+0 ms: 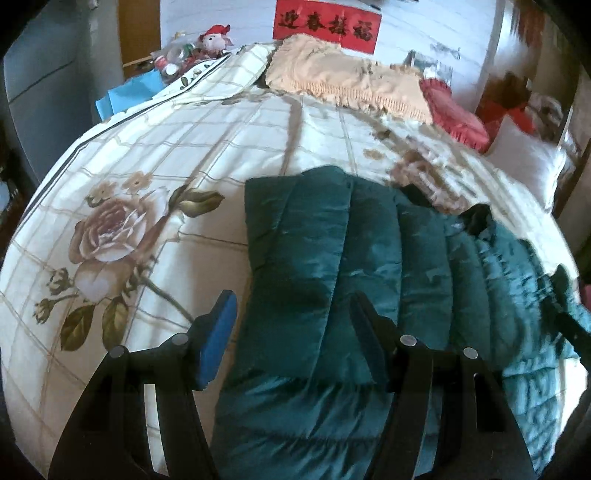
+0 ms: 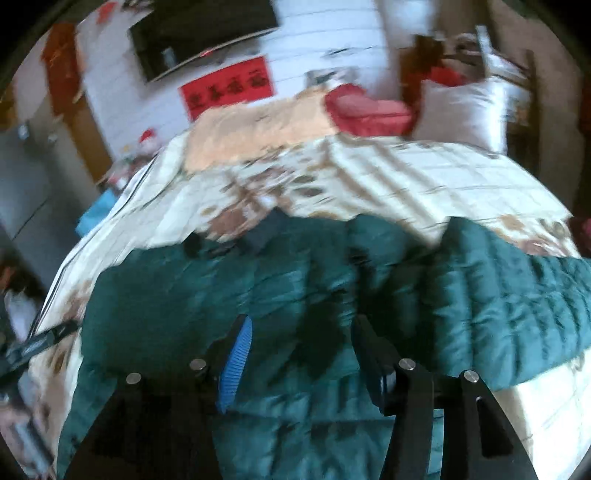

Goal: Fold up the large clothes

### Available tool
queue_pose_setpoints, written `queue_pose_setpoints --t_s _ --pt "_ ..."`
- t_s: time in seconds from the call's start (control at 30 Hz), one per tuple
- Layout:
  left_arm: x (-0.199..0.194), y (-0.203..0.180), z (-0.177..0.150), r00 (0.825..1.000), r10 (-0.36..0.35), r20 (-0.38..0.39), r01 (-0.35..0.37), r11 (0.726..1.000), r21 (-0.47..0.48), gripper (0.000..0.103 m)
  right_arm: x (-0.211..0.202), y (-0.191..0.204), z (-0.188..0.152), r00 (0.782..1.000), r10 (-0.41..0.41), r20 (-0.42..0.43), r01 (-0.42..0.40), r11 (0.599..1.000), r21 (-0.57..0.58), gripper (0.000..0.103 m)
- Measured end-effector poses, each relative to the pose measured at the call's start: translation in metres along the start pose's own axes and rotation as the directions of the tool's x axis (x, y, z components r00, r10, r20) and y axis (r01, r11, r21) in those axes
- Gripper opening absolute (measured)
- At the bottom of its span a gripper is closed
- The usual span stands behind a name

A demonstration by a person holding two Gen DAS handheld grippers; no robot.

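Spreading across most of both views, the bed [image 1: 155, 155] with its rose-print quilt is carrying a teal puffer jacket [image 1: 332, 258] lying partly folded on the quilt. Both tongs, left [image 1: 291, 317] and right [image 2: 301, 343], are hanging spread and empty over the jacket; being puffy, light and likely slippery, it is probably best pinched at a hem or quilted seam.

floral quilt [image 1: 155, 155], peach blanket [image 1: 343, 74], red banner [image 1: 327, 26]

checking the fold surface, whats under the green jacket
The green jacket lies on the floral quilt that covers the bed. Anything beneath the jacket's middle is hidden.
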State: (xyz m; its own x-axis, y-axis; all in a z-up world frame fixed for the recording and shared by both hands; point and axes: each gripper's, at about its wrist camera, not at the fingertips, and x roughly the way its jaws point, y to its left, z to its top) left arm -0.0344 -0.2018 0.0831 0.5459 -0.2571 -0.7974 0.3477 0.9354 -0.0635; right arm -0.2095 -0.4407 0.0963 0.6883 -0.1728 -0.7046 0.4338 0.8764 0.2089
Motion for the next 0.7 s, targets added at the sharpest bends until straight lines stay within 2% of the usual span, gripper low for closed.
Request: queue_pose_setpoints --t_s 0.13,0.23,0.4,0.57,0.7 --pt "0.019 -0.006 -0.003 0.999 0.039 -0.014 -0.039 0.999 0.019 0.064 0.028 0.013 0.003 0.999 -0.028 -0.019 0.027 0.998 -0.064 0.05" --pt "0.03 -0.001 -0.006 0.999 0.032 -0.026 -0.032 0.999 -0.002 0.065 0.055 0.012 0.01 0.998 -0.042 -0.054 0.039 0.997 -0.062 0.05" --pt "0.041 0.003 -0.007 0.999 0.016 -0.035 -0.017 0.999 -0.036 0.074 0.093 0.012 0.014 0.992 -0.09 -0.089 0.079 0.989 -0.124 0.051" --pt "0.045 0.005 -0.007 0.999 0.002 -0.053 -0.005 0.999 -0.054 0.075 0.093 0.018 0.019 0.986 -0.142 -0.091 0.126 0.979 -0.162 0.051" --pt "0.046 0.005 -0.008 0.999 0.001 -0.049 -0.003 0.999 -0.052 0.075 0.058 0.019 0.016 0.993 -0.097 -0.063 0.086 0.985 -0.152 0.051"
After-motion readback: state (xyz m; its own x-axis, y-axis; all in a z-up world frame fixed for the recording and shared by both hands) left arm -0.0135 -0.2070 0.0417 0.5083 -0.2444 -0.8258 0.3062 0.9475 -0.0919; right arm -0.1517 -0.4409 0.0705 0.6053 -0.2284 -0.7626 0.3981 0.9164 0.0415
